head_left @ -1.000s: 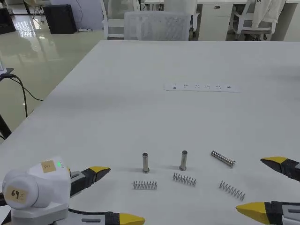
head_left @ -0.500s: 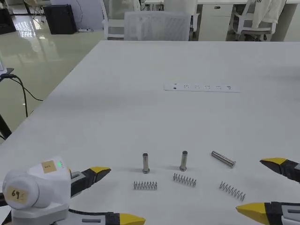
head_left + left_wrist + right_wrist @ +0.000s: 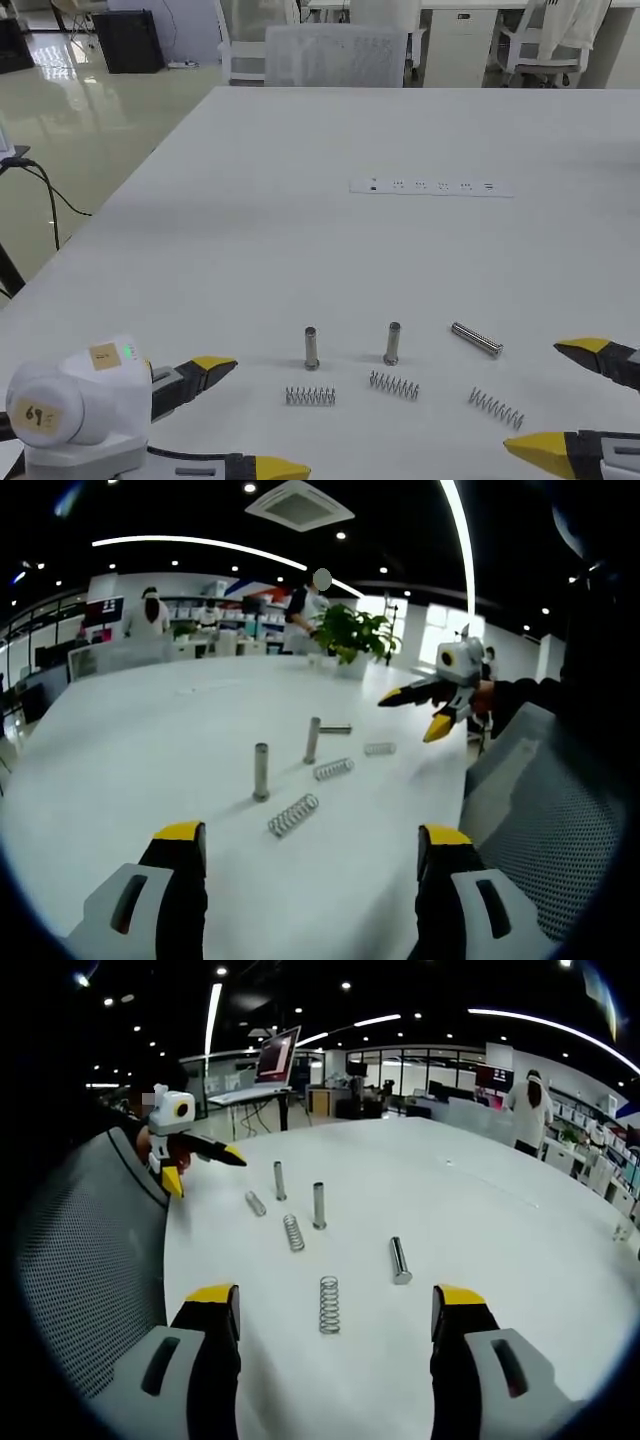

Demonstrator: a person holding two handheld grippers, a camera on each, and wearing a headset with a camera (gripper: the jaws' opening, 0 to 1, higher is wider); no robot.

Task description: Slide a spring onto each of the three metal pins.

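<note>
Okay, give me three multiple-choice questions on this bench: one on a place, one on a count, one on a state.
1. In the head view, where is the lying pin relative to the two upright pins?
A. left
B. between them
C. right

2. How many springs lie on the table?
A. two
B. three
C. five

3. How are the left gripper and right gripper?
A. both open, empty
B. both shut on springs
C. both shut on pins

1 C: it lies past the right-hand upright pin.
2 B: one spring before each pin.
3 A: jaws apart, holding nothing.
</note>
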